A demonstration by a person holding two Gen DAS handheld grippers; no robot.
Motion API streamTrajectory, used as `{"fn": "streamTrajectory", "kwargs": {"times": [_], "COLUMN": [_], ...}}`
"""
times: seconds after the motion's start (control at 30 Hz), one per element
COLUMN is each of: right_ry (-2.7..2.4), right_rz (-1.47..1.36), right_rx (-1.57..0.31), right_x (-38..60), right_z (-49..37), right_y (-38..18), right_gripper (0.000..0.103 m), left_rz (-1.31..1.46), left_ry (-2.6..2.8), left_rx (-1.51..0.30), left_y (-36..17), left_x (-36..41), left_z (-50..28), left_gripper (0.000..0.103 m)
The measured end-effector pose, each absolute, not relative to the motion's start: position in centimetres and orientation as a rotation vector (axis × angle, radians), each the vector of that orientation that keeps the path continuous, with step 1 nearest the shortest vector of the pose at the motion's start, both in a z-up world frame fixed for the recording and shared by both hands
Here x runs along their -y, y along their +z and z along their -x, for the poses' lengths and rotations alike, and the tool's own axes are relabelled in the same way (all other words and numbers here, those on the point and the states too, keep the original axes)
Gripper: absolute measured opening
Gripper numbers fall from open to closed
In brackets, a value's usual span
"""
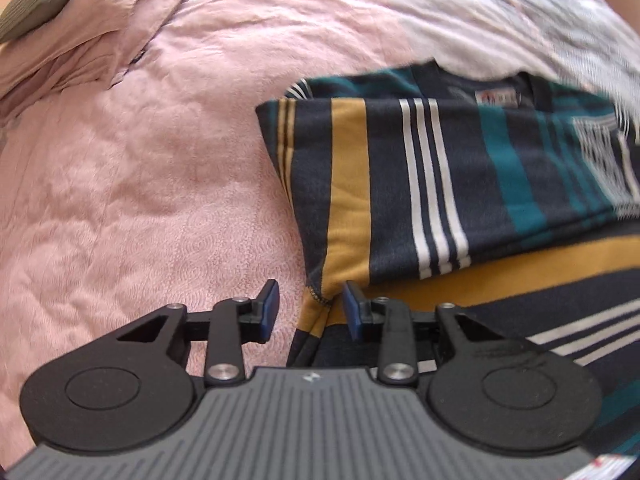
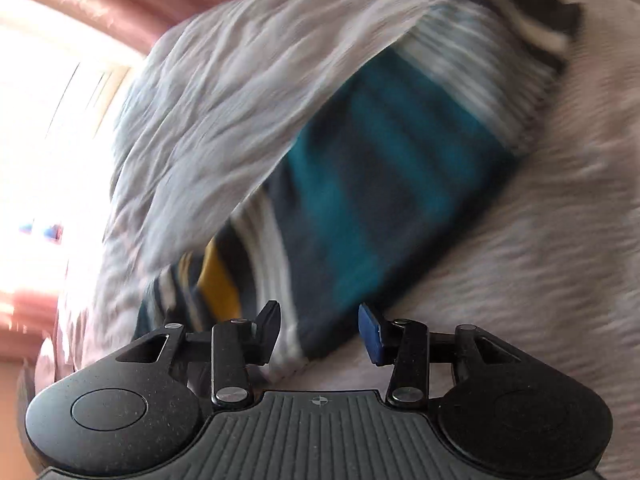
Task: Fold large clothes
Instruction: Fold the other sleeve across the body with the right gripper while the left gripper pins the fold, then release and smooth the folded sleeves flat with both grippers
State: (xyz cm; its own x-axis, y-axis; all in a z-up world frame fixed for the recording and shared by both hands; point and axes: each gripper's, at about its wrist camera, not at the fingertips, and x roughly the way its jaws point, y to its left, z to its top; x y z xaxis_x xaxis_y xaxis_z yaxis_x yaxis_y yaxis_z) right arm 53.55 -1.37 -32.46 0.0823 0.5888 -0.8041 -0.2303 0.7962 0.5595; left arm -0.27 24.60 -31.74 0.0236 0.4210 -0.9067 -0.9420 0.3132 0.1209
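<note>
striped shirt [image 1: 440, 176], neck label [image 1: 498, 98] (unreadable), pink bedspread [image 1: 140, 200]

Both grippers [image 1: 310, 306] [image 2: 320, 330] – black linkage arms, silver screws, blue-padded jaws, ribbed grey base w/ crosshair mark.

The striped shirt [image 1: 460, 176] lies folded, seemingly in half, on the pink bedspread [image 1: 140, 200].

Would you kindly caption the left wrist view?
Open left gripper straddling a corner of the folded striped navy, mustard and teal shirt on pink bedding.
</note>
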Motion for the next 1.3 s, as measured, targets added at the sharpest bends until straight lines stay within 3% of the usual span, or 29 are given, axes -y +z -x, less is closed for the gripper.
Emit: {"fn": "streamTrajectory", "kwargs": {"times": [0.17, 0.37, 0.43, 0.47, 0.6, 0.77, 0.97, 1.03, 1.07, 1.1, 1.13, 1.3], "right_ry": [0.346, 0.306, 0.344, 0.365, 0.499, 0.893, 1.58, 1.804, 1.853, 1.858, 1.851, 1.807], "right_rz": [-0.511, -0.692, -0.679, -0.642, -0.352, 0.029, 0.317, 0.437, 0.539, 0.669, 0.758, 0.945], "right_rx": [-1.272, -1.249, -1.211, -1.196, -1.038, -0.731, -0.315, -0.283, -0.294, -0.306, -0.322, -0.518], "right_x": [8.5, 10.0, 9.5, 9.0, 3.6, -8.2, -15.5, -16.1, -16.5, -16.3, -16.4, -13.5], "right_z": [-60.6, -63.2, -63.2, -63.3, -61.5, -52.0, -28.6, -20.7, -17.3, -13.9, -12.1, -13.0], "right_y": [-33.9, -35.7, -35.0, -34.3, -28.2, -17.8, -11.2, -12.7, -14.1, -16.4, -18.2, -26.1], "right_gripper": [0.042, 0.041, 0.013, 0.003, 0.003, 0.003, 0.003, 0.005, 0.015, 0.039, 0.049, 0.052], "left_rz": [0.744, 0.767, 0.772, 0.776, 0.798, 0.841, 0.892, 0.915, 0.929, 0.944, 0.959, 1.015], "left_ry": [1.209, 1.212, 1.207, 1.206, 1.215, 1.244, 1.315, 1.343, 1.356, 1.366, 1.375, 1.38], "left_rx": [-0.957, -0.904, -0.895, -0.89, -0.853, -0.8, -0.733, -0.715, -0.711, -0.708, -0.707, -0.711], "left_y": [-29.1, -27.3, -26.8, -26.6, -25.3, -24.0, -22.9, -23.0, -23.1, -23.3, -23.5, -25.0], "left_x": [-23.9, -22.9, -22.5, -22.3, -21.5, -20.5, -19.0, -18.4, -18.1, -17.7, -17.4, -16.1], "left_z": [0.4, -0.4, -0.6, -0.5, 0.3, 2.9, 7.2, 8.8, 9.7, 10.4, 11.1, 13.2], "left_gripper": [0.035, 0.038, 0.038, 0.038, 0.038, 0.038, 0.038, 0.038, 0.038, 0.038, 0.038, 0.038]}}
